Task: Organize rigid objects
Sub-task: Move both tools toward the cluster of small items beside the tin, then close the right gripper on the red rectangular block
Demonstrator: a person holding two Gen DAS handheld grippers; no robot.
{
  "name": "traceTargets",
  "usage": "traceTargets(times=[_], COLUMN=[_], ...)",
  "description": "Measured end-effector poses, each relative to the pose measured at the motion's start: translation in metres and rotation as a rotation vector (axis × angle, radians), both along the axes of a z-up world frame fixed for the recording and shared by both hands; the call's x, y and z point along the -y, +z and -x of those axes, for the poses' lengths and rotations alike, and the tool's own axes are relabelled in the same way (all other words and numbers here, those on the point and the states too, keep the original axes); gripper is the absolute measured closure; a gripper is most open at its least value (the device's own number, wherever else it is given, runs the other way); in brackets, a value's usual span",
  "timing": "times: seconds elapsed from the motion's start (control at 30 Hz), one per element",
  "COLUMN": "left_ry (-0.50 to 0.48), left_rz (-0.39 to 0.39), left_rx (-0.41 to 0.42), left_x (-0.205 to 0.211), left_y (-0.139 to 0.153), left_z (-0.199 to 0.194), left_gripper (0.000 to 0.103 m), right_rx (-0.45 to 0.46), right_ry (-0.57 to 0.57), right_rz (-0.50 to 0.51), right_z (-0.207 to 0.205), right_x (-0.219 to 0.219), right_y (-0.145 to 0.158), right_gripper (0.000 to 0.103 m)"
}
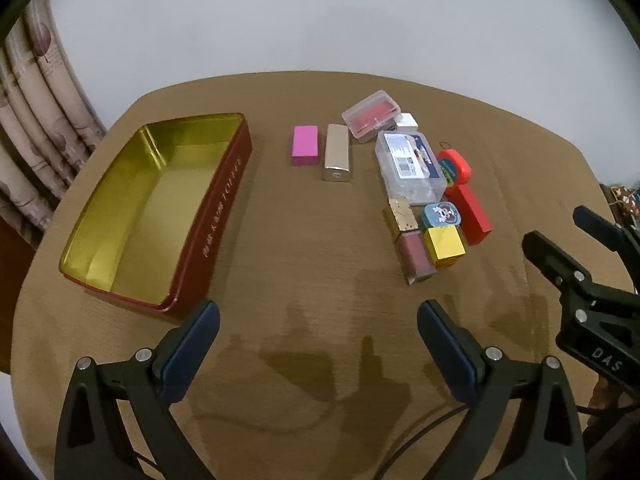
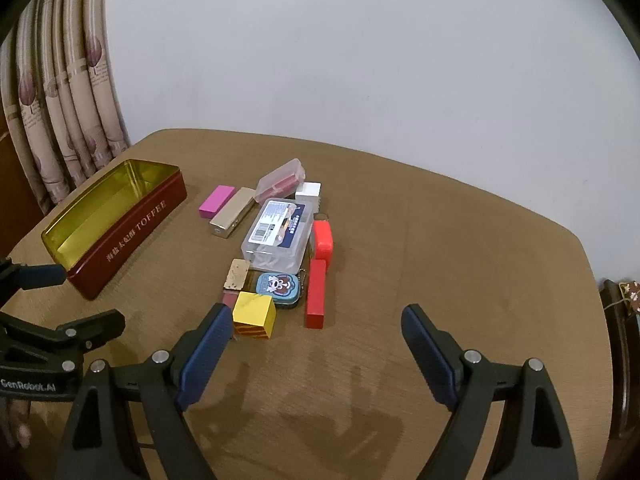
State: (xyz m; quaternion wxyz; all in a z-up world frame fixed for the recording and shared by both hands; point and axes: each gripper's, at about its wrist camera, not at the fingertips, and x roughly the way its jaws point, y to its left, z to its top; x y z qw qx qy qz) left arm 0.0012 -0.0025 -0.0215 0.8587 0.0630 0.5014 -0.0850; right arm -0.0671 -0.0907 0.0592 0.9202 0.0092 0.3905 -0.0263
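Both spread tools, left tool [image 1: 318,322] and right tool [image 2: 316,326], before one toffee tin [image 1: 160,208], two clear boxes

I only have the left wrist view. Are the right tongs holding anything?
Observer: No. The right tongs are open and empty, with the yellow cube beside one tip.
Operator: Anything hidden by the blue tin?
Observer: A bead chain lies between the blue tin and the red block.
Operator: The red tin's lettering is blurred here.
Observer: The red tin reads TOFFEE on its side.
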Motion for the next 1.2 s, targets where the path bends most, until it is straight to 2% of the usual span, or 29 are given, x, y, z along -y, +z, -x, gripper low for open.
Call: traceTargets(times=[0.8, 0.87, 0.97, 1.03, 1.1, 1.2], left_ry=[0.057, 0.063, 0.074, 0.076, 0.073, 0.07], left_rz=[-0.053, -0.051, -0.057, -0.059, -0.06, -0.065], left_rx=[-0.067, -0.077, -0.083, -0.088, -0.095, -0.097], left_x=[-0.002, -0.002, -0.004, -0.004, -0.004, -0.004], left_y=[-0.025, -0.028, -0.032, -0.034, -0.036, -0.04], left_z=[-0.015, -0.017, -0.019, -0.02, -0.021, -0.023], left_gripper=[0.005, 0.005, 0.005, 0.005, 0.005, 0.005], right_rx=[-0.034, -0.034, -0.051, -0.06, -0.072, -0.099], right_ry=[0.003, 0.001, 0.015, 0.016, 0.017, 0.018], right_rz=[-0.021, -0.016, -0.025, -0.024, -0.021, -0.04], right_z=[-0.017, -0.019, -0.024, -0.027, -0.031, -0.04], right_x=[0.005, 0.005, 0.006, 0.007, 0.008, 0.011], right_y=[-0.017, -0.02, -0.025, -0.029, -0.035, -0.045], right_gripper=[0.016, 0.02, 0.034, 0.036, 0.047, 0.055])
